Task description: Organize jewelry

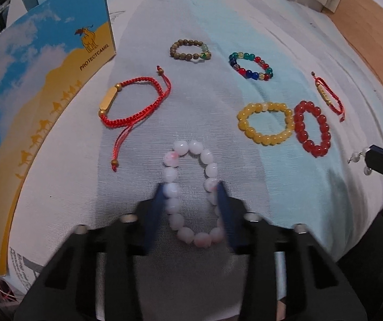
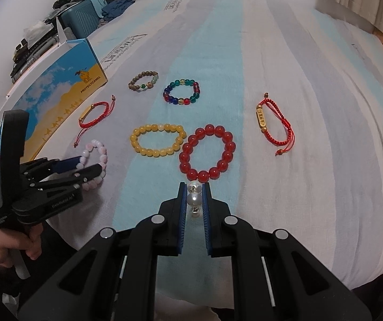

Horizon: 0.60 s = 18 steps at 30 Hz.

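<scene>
- Left gripper (image 1: 191,195): jaws straddle the pink bracelet (image 1: 191,192) near the bed's (image 2: 311,133) near edge, pads against its sides.
- Right gripper (image 2: 193,195): clamped on a pearl strand (image 2: 194,196).
- Nothing looks boxed yet; the box (image 2: 57,101) sits at the left edge.
- Lying loose: two red cord bracelets, five beaded ones: pink, yellow, red, multicolour, brown.

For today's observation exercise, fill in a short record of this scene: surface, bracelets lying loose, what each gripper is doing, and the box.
surface: striped bedsheet
loose bracelets: yellow, red bead, multicolour, brown, two red cord
left gripper: fingers straddle pink-white bracelet, touching its beads
right gripper: shut on pearl piece
box: blue-yellow camel box, at left
</scene>
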### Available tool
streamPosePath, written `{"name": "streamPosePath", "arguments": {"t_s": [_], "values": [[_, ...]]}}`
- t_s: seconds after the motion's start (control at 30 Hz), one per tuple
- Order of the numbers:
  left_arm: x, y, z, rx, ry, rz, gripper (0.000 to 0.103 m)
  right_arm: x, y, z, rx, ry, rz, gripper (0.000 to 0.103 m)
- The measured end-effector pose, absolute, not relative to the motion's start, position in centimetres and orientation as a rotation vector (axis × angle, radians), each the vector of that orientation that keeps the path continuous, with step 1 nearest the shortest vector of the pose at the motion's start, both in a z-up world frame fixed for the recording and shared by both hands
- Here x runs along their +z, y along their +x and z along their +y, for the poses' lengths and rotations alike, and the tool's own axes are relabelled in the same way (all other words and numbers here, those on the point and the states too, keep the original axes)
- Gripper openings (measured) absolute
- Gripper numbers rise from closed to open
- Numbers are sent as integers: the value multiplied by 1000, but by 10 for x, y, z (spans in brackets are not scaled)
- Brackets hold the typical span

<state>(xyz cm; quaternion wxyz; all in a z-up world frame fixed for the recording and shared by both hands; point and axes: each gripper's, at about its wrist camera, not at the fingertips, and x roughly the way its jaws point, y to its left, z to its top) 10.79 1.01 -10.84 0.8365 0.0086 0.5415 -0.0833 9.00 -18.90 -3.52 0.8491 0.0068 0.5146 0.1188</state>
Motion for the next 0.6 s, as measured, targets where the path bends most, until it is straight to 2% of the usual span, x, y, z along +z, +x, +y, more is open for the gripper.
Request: {"name": "streamPosePath", "arguments": {"t_s": [0.07, 0.6], "values": [[-108, 107, 9, -178, 21, 1155, 10, -35, 90, -188, 254, 14, 1082, 10], [-80, 100, 3, -169, 36, 1107, 10, -23, 86, -187, 259, 13, 1062, 10]]}}
